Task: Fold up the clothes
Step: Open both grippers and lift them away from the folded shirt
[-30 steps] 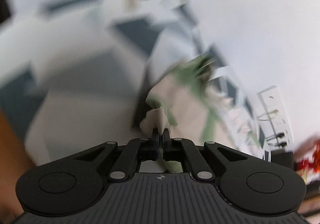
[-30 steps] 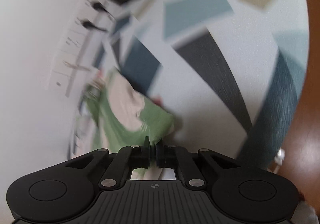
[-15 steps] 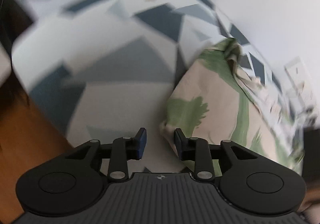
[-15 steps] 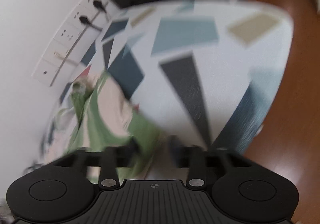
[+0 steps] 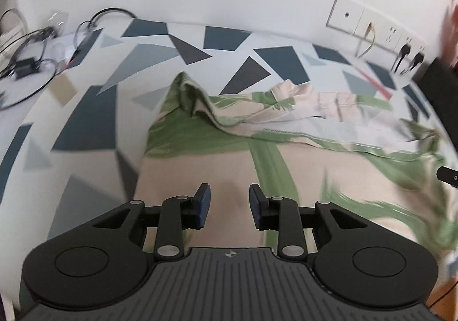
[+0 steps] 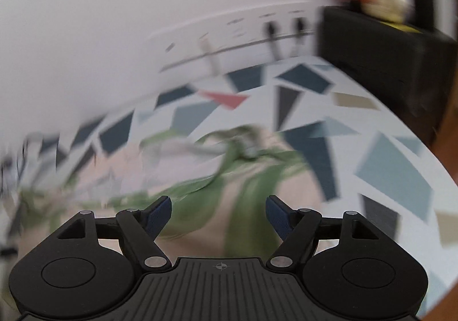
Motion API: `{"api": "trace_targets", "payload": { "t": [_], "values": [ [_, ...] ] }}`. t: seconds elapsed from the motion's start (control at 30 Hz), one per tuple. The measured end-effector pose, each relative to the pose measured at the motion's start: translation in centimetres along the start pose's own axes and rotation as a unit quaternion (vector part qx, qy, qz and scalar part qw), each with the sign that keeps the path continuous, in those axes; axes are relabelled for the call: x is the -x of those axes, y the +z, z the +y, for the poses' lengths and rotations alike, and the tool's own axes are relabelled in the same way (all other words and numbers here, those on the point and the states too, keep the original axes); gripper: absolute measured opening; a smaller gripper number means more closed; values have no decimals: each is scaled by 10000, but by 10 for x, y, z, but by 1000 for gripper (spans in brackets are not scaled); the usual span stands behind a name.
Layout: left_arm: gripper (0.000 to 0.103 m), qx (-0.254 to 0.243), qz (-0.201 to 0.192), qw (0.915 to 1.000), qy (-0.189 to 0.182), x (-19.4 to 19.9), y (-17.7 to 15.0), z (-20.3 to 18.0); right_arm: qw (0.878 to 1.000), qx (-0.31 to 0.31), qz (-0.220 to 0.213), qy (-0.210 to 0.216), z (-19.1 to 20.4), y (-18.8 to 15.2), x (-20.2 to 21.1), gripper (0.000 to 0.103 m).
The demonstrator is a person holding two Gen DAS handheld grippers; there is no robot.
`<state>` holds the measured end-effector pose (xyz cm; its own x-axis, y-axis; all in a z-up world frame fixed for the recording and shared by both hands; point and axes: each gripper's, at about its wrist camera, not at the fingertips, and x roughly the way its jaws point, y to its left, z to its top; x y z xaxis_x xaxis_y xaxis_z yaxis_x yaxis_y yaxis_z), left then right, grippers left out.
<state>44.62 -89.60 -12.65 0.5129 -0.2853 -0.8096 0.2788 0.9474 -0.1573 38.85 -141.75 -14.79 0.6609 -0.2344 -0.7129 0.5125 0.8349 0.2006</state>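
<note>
A beige and green patterned garment (image 5: pixel 257 155) lies spread on the table's geometric-print cloth (image 5: pixel 86 120), its far part bunched and folded over. My left gripper (image 5: pixel 229 202) is open and empty, just above the garment's near beige part. In the blurred right wrist view the same garment (image 6: pixel 217 186) lies below and ahead of my right gripper (image 6: pixel 218 213), which is wide open and empty. A small black part of the right gripper (image 5: pixel 448 175) shows at the left wrist view's right edge.
Black cables and a small adapter (image 5: pixel 25 66) lie at the table's far left. Wall sockets with plugs (image 5: pixel 380 32) line the white wall behind. A black box (image 6: pixel 380 60) with a blurred red and yellow object on top stands at the table's right end.
Both grippers were shut on garment corners a second ago; they have opened and let go. The garment now lies flat on the table, and both grippers have swung to face the wall.
</note>
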Motion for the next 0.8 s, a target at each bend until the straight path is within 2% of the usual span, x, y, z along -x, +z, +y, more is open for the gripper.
{"api": "trace_targets", "payload": {
  "t": [0.07,0.23,0.33,0.4,0.53,0.6,0.67,0.73,0.8],
  "values": [
    [30,-199,107,9997,-26,-21,9,-8,9990,386,203,-24,17,2,-21,70],
    [30,-862,216,9960,-27,-59,26,-26,9955,804,428,-258,31,9,-61,71],
    [38,-1262,124,9919,-49,-73,39,-37,9936,941,541,-321,35,18,-81,73],
    [41,-1298,65,9914,-144,-84,55,-39,9931,933,628,-332,36,25,-94,74],
    [41,-914,-10,9951,-382,-112,102,-32,9956,639,596,-336,33,55,-121,74],
    [41,-227,-281,9982,-487,-112,131,-19,9990,205,228,-338,25,77,-127,74],
    [47,468,-554,9956,-588,-111,161,-6,9986,-394,-295,-204,16,97,-115,74],
    [55,626,-835,9921,-691,-98,173,-1,9915,-1005,-822,-58,6,115,-101,74],
    [60,593,-1051,9900,-736,-83,177,2,9887,-1110,-1005,32,1,120,-84,79]
  ]
}}
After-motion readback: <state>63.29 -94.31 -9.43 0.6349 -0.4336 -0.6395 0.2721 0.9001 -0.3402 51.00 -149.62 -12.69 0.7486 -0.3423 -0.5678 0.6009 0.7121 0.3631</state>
